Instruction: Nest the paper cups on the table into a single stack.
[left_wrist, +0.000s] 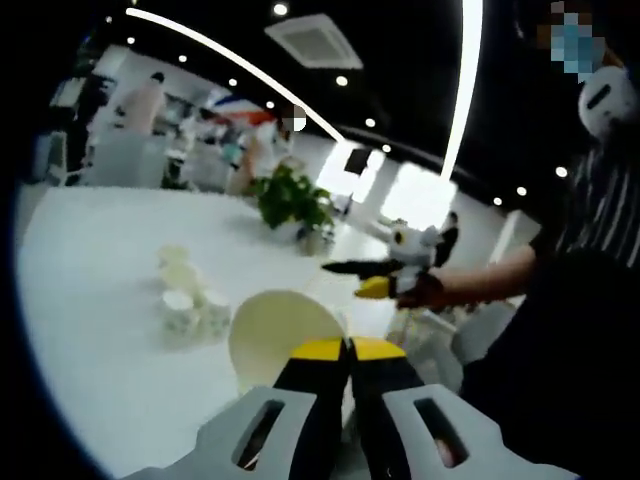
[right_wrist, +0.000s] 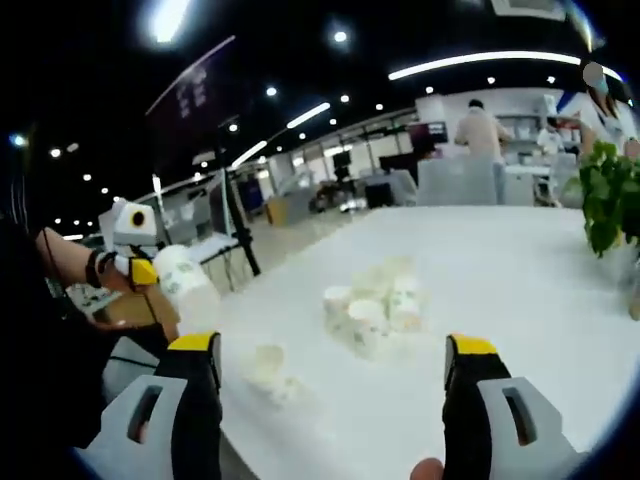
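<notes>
White table (right_wrist: 520, 300) carries clustered paper cups (right_wrist: 375, 305). Left gripper (left_wrist: 348, 348) has its fingers closed on a paper cup (left_wrist: 275, 335) above the table edge; right gripper (right_wrist: 333, 345) fingers spread wide, empty.

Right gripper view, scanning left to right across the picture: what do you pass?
Left gripper holding a paper cup → small cup near the table edge → cluster of cups → potted plant.

Left hand-held gripper (left_wrist: 349, 349) seemingly pinching paper cup (left_wrist: 282, 335).
</notes>
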